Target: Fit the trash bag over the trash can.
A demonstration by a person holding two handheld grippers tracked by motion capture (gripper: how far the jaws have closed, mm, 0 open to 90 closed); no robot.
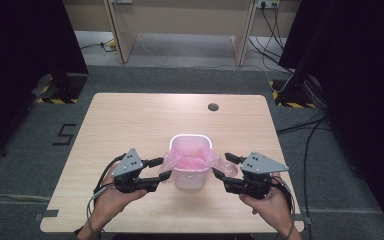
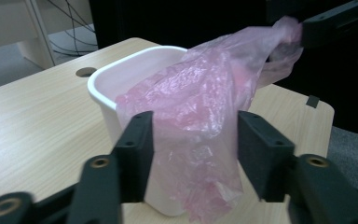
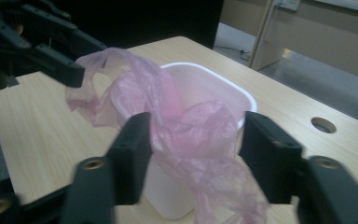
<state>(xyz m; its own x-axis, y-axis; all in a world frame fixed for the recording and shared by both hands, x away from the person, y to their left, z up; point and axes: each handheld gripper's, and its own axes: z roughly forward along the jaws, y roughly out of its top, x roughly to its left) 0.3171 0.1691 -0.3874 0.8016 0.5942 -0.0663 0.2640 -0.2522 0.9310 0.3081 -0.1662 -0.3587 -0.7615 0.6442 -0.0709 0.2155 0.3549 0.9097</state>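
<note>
Left tool [image 1: 164, 168] and right tool [image 1: 220, 165] half open, pink bag [image 1: 192, 162] edges loose between, flanking white bin [image 1: 190, 177]

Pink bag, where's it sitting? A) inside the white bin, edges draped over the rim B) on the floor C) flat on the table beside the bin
A: the pink bag lines the white bin, its loose edges spilling over the rim on both sides.

The light wooden table [image 1: 130, 120] with a round cable hole [image 1: 213, 107] near its far edge carries a white plastic bin [image 1: 190, 177], standing upright near the middle, slightly toward the near edge.
</note>
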